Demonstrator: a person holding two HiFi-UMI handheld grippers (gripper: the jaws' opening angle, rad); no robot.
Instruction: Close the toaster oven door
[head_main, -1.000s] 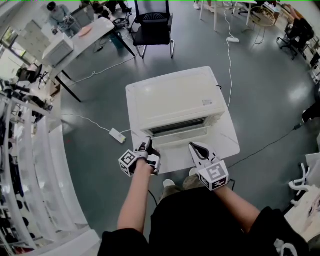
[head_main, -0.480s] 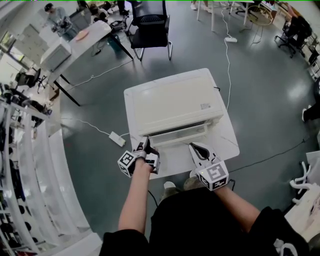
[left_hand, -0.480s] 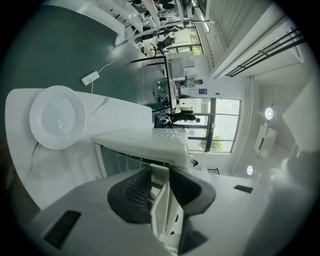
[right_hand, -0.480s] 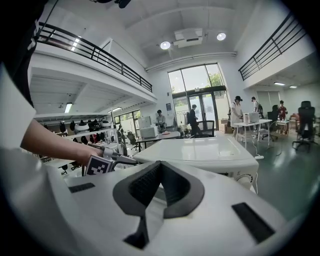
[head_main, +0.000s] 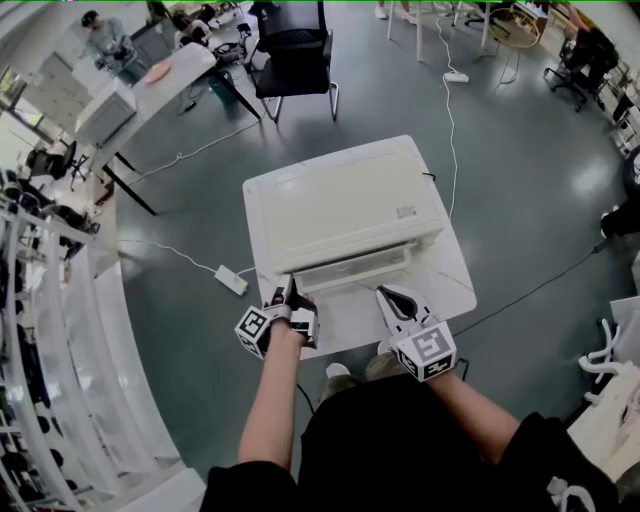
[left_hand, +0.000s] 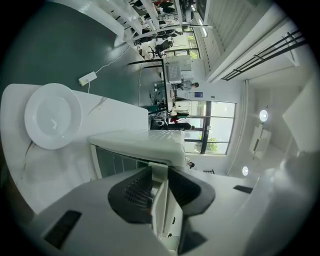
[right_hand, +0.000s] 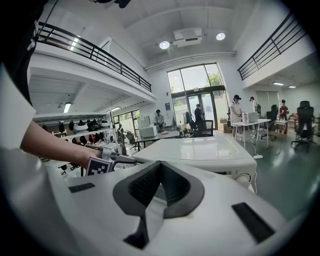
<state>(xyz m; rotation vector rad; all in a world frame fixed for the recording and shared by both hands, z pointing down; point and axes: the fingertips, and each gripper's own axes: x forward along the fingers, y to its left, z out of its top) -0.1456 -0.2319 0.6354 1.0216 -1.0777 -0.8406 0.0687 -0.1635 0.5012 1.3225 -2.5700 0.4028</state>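
While my left tongs (left_hand: 159, 186) pinch the door (left_hand: 163, 216) edge, my right tongs (right_hand: 159, 172) rest closed, empty.
Stiff, slick hinged panel, probably light; I judge this corner hold suits it.

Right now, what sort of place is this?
Likely an open-plan office or lab: desks, an office chair, and a mezzanine railing by tall windows.
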